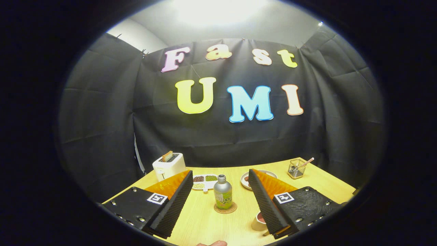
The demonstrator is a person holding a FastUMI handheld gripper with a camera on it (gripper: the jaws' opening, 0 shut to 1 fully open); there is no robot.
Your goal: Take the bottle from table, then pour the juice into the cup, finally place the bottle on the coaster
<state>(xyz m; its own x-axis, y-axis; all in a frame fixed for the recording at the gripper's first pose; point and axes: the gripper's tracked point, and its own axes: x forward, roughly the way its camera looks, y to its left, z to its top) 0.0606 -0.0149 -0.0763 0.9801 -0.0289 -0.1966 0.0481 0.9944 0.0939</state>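
A small silver bottle [223, 194] with a green label and a grey cap stands upright on a round cork coaster [225, 208] in the middle of the wooden table [211, 225]. My gripper [220, 177] is open, its two fingers spread wide to either side of the bottle and apart from it. The bottle stands between the fingers, a little ahead of the gripper body. A pale cup [258, 221] sits on the table to the bottle's right, partly hidden by the right finger [264, 201].
A white toaster [168, 166] with a slice in it stands at the far left. A white divided dish [204, 181] of beans lies behind the bottle, a plate [244, 180] beside it. A wire holder [296, 168] with a stick stands far right.
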